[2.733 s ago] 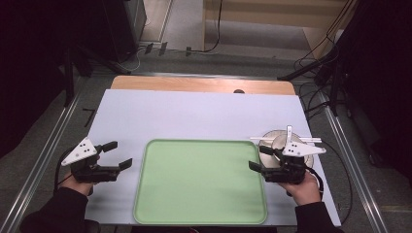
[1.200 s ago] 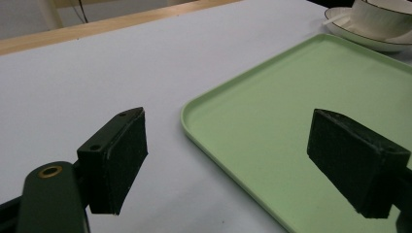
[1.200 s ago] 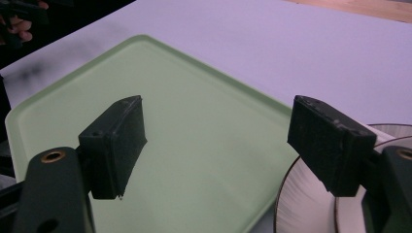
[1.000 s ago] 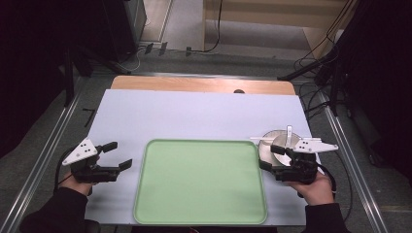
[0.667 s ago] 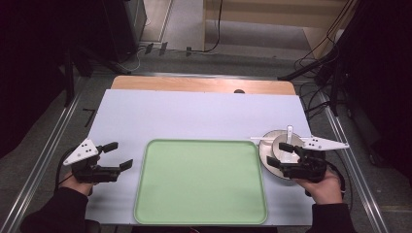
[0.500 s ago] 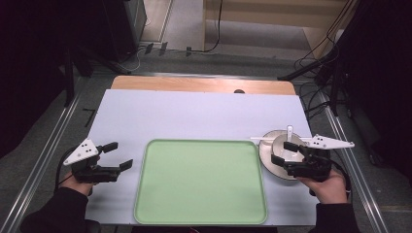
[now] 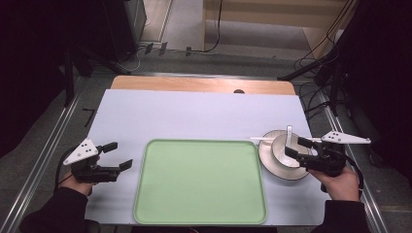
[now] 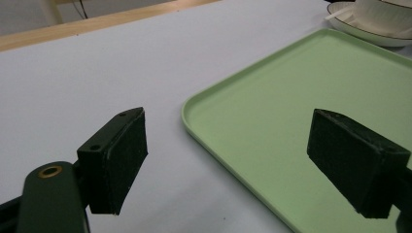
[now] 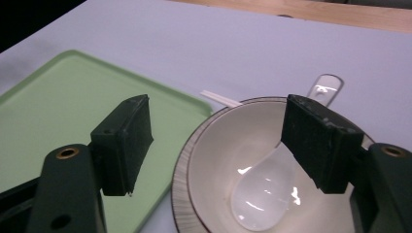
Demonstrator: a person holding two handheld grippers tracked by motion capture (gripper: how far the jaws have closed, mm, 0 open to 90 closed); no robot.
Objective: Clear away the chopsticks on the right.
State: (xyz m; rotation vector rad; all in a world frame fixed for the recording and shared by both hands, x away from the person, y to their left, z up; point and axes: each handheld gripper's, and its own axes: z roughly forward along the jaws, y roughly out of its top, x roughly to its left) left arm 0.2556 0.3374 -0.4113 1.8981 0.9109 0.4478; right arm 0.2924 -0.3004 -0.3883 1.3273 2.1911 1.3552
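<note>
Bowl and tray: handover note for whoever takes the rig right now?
Left gripper: open, idle on the table left of the tray.
Right gripper: open, jaws over the bowl, holding nothing.
Bowl sits on a plate right of the tray, spoon inside, a thin white stick at the plate's far rim.
Done: nothing on the tray.
Left: probably grasp the bowl and move it to the tray.

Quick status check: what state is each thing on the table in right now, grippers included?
Left gripper: open, holding nothing, left of the tray.
Right gripper: open, fingers over the bowl, not gripping.
Tray: flat, nothing on it.
Bowl: upright on the plate.
Spoon: lying in the bowl, handle over the rim.
Plate: flat, right of the tray.
</note>
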